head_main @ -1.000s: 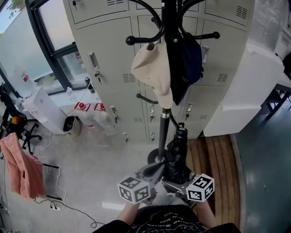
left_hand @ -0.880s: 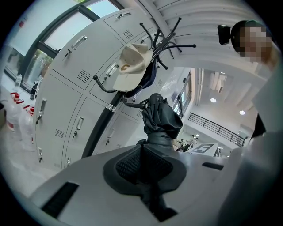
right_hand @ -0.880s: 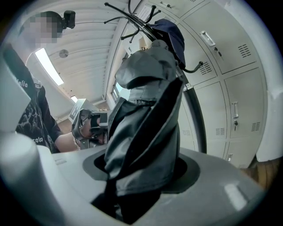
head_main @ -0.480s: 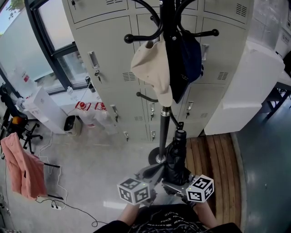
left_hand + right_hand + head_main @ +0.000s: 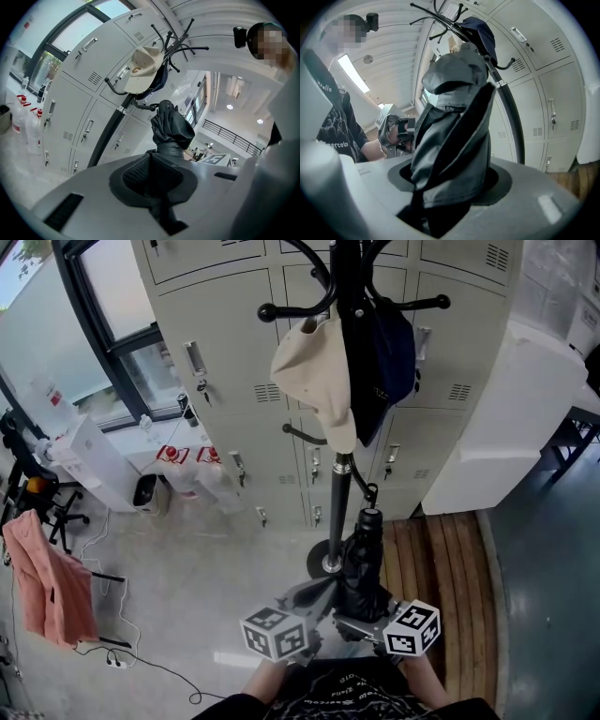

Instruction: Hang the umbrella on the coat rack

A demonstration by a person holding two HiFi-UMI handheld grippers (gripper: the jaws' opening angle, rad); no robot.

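A folded black umbrella [image 5: 364, 559] stands upright between both grippers, just in front of the black coat rack's pole [image 5: 336, 507]. My left gripper [image 5: 323, 601] is shut on the umbrella's thin lower end [image 5: 161, 152]; in the left gripper view the pads [image 5: 136, 176] meet around dark fabric. My right gripper [image 5: 361, 615] is closed on the thick bundled canopy [image 5: 452, 136], jaws wide around it. The rack carries a cream cap [image 5: 314, 381] and a navy cap [image 5: 386, 357]. Bare hooks stick out at upper left [image 5: 272, 312], upper right [image 5: 439, 304] and lower on the pole [image 5: 292, 435].
Beige lockers [image 5: 234, 352] stand right behind the rack, whose round base [image 5: 322, 563] rests on the floor. A white cabinet [image 5: 511, 418] and wooden floor slats [image 5: 441, 559] are at the right. At the left are a pink cloth [image 5: 42, 577], floor cables [image 5: 122, 662] and a window [image 5: 56, 324].
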